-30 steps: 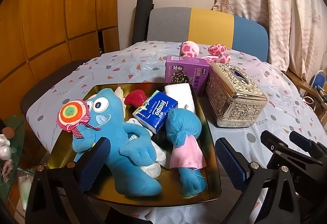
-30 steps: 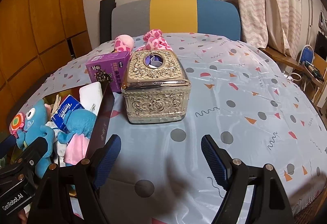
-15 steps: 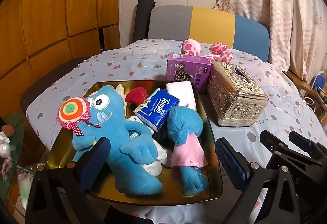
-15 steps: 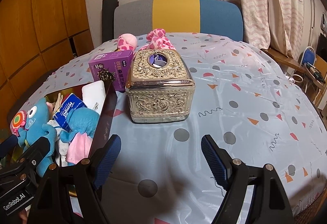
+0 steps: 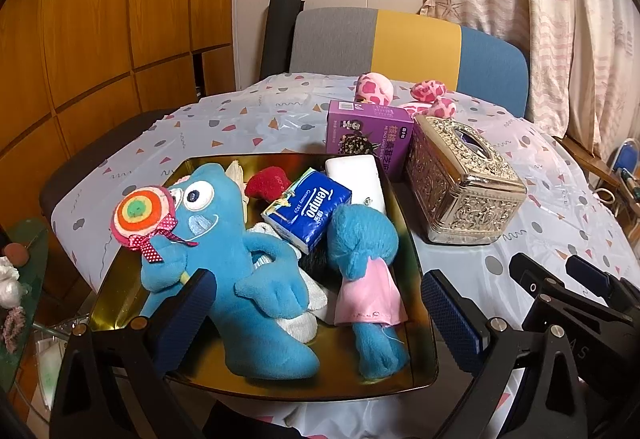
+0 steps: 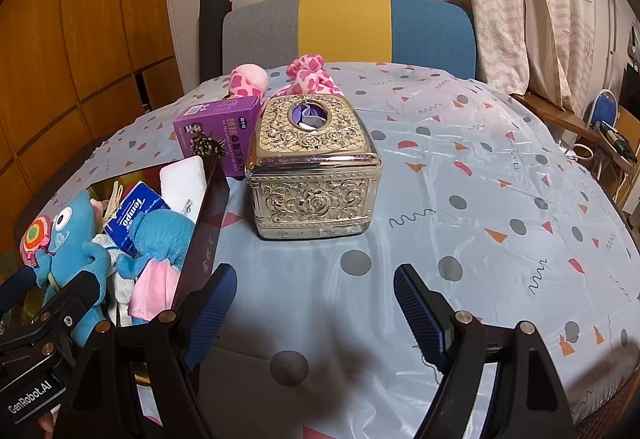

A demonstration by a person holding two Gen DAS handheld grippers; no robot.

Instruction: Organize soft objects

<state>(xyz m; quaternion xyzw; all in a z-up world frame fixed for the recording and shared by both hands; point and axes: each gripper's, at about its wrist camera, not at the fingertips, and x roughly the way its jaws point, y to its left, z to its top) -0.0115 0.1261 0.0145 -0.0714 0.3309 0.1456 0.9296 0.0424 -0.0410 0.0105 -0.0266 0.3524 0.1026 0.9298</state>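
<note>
A gold tray (image 5: 192, 167) at the table's near left holds a big blue plush (image 5: 240, 271) with a lollipop, a small blue doll in a pink dress (image 5: 364, 251), a blue Tempo tissue pack (image 5: 308, 207), a red plush (image 5: 268, 183), a white pack (image 5: 354, 175) and white socks. My left gripper (image 5: 320, 307) is open and empty, hovering over the tray's near end. My right gripper (image 6: 316, 309) is open and empty above the tablecloth, in front of the ornate tissue box (image 6: 314, 167). A pink spotted plush (image 6: 308, 77) lies behind that box.
A purple carton (image 5: 368, 137) stands between tray and pink plush. The ornate metal tissue box (image 5: 460, 179) sits right of the tray. A grey, yellow and blue chair (image 6: 348, 35) stands behind the table. A curtain hangs at the right.
Both grippers have risen and eased forward slightly, so the table sits lower in view. Nothing on the table has moved. Both stay open.
</note>
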